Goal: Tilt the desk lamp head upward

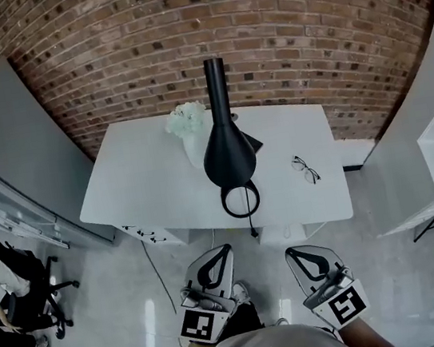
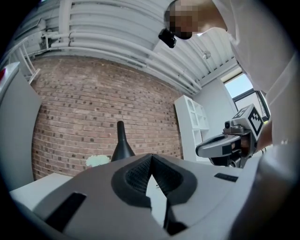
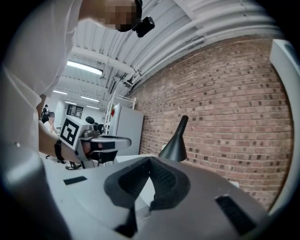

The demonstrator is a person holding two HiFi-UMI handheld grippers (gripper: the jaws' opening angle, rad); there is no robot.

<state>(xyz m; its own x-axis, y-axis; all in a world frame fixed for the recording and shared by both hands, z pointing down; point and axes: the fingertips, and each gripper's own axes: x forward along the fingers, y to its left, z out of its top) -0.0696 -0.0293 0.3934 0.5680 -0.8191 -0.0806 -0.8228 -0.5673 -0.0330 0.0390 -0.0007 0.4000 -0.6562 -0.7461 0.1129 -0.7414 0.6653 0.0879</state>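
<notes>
Lamp (image 1: 227, 151): head conceals its base, part of the vase (image 1: 192, 150) and most of a dark flat item (image 1: 254, 140); item type indeterminate. Left gripper (image 2: 151, 158) and right gripper (image 3: 150, 161) bodies, each in its own view, mask the lamp's lower portion. Chairs (image 1: 23, 307) cut by left edge

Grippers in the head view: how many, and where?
2. The grey left gripper is at lower left, the grey right gripper at lower right, both short of the white table; none hidden.
</notes>
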